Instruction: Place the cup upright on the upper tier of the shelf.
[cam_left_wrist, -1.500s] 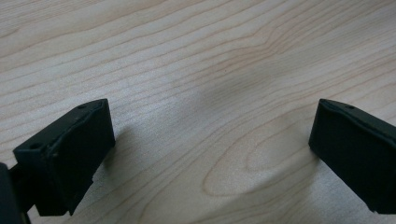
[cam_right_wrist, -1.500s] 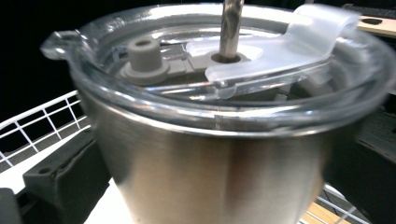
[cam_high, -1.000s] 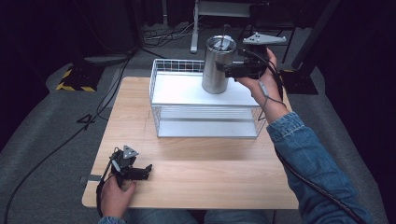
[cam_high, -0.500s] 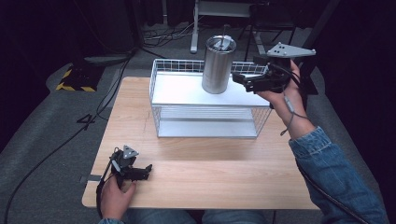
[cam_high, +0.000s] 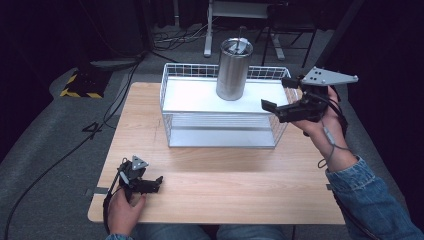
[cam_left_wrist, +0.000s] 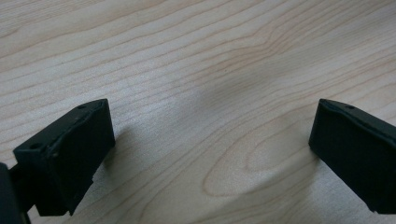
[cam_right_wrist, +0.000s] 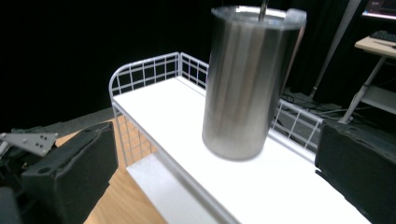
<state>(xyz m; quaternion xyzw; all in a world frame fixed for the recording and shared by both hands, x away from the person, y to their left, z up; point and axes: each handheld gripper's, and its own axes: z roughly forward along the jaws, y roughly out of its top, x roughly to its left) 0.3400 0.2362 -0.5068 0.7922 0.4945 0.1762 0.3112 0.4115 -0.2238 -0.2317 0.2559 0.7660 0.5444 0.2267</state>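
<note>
A steel tumbler (cam_high: 232, 70) with a lid stands upright on the white top shelf (cam_high: 195, 97) of a wire rack, toward its back. My right gripper (cam_high: 277, 94) hovers open at the rack's right end, clear of the tumbler. In the right gripper view the tumbler (cam_right_wrist: 247, 84) stands ahead, with the right gripper (cam_right_wrist: 215, 156) holding its jaws wide apart and nothing between them. My left gripper (cam_high: 156, 182) rests low at the table's front left. In its own view the left gripper (cam_left_wrist: 210, 135) is open over bare wood.
The wire rack (cam_high: 222, 135) takes up the back middle of the wooden table (cam_high: 230, 185) and has a lower level under the shelf. On the floor beyond lie cables (cam_high: 120, 95), a black-and-yellow block (cam_high: 80, 82) and desk legs (cam_high: 207, 30).
My right gripper has let go of the tumbler and drawn back to the right and toward the person. The tumbler stays on the shelf. The left gripper has not moved.
</note>
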